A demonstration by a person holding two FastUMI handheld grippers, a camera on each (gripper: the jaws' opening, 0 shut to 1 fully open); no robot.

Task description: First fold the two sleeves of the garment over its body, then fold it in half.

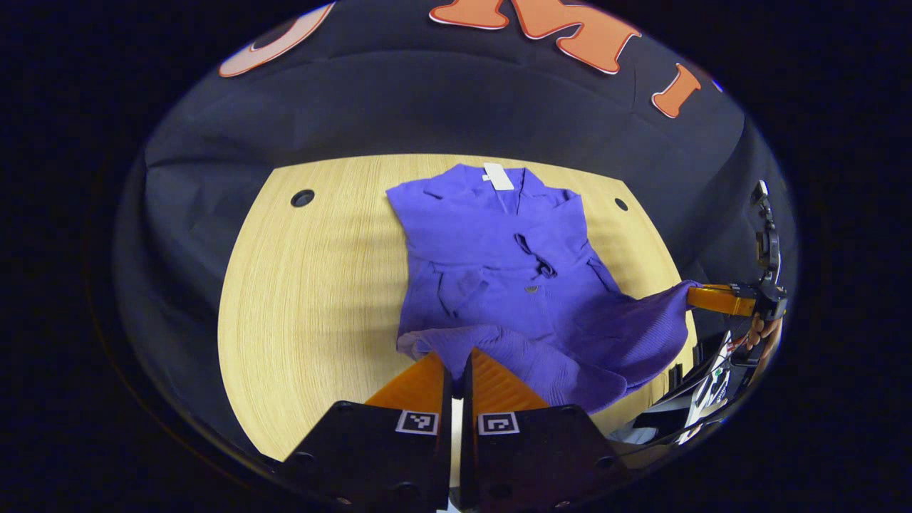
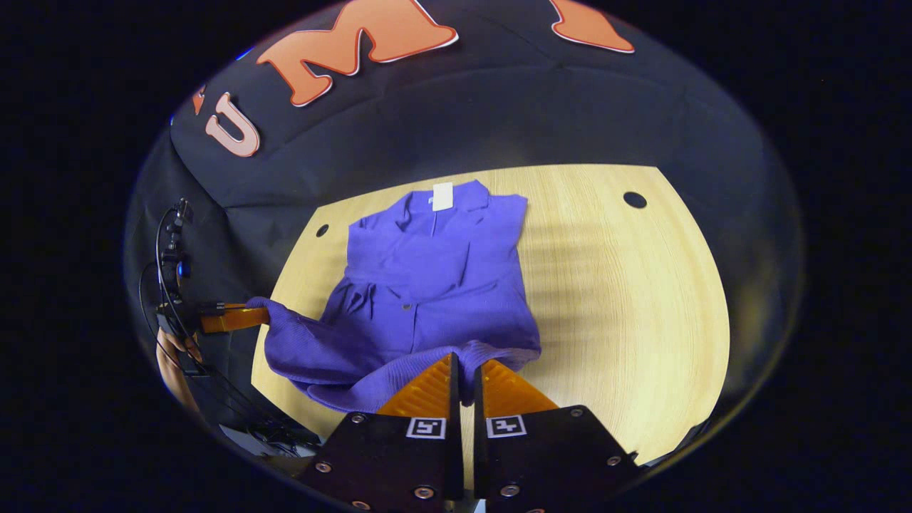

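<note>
Both grippers (image 1: 456, 363) (image 2: 464, 370) pinch the lifted garment (image 1: 499, 263) hem.

Recording booth, black cloth wall (image 1: 442, 107), wooden table (image 1: 313, 285)

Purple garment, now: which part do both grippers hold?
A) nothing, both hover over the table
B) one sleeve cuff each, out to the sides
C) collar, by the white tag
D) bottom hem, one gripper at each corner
D: the left gripper and right gripper each pinch a corner of the bottom hem of the purple garment, lifted off the table; the white tag lies at the far end.
</note>
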